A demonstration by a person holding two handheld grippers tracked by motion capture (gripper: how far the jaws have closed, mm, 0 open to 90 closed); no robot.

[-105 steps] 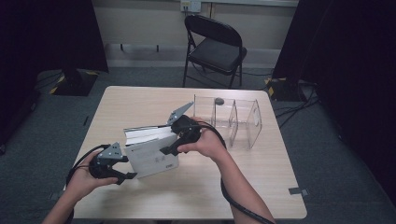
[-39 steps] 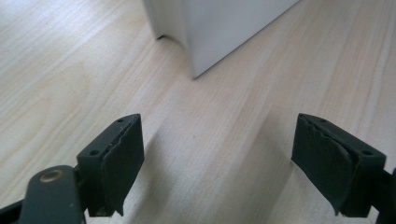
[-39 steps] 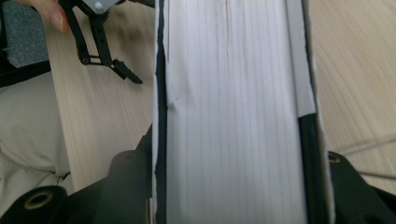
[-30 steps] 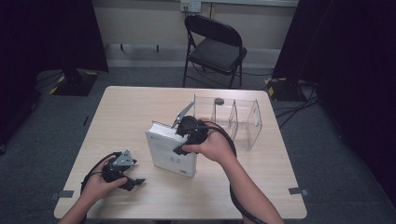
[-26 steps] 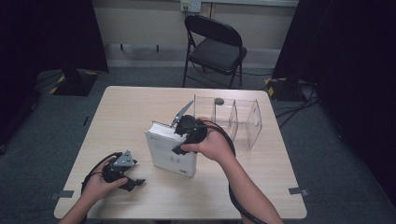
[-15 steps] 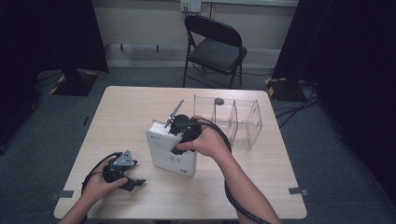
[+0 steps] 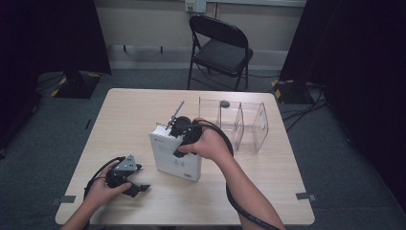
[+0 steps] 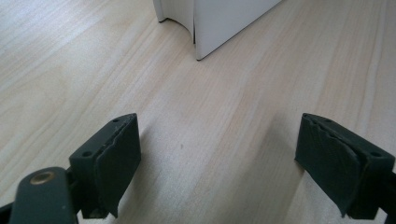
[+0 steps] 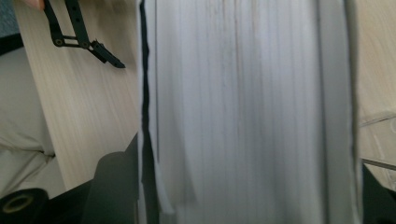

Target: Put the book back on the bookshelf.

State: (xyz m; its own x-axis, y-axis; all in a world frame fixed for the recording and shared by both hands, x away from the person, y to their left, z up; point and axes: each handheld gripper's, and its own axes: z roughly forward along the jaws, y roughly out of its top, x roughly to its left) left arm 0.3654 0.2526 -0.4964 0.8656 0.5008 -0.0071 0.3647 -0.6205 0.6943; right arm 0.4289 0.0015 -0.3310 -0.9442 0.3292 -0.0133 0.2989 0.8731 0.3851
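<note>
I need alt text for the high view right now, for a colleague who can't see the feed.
A white book stands upright near the middle of a light wooden table, gripped at its top by the right gripper. The left gripper rests open on the table near the front left, apart from the book. A clear plastic divider rack stands behind to the right.

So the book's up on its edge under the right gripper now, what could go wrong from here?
1. The book stands upright on the table, steadied only at its top by the right gripper. Its jaws have just been closing around the book; if they slip, it could topple.
2. The left gripper sits open and apart, so nothing backs up that side.
3. The clear organiser is close behind; a hard swing toward it could knock it.
</note>
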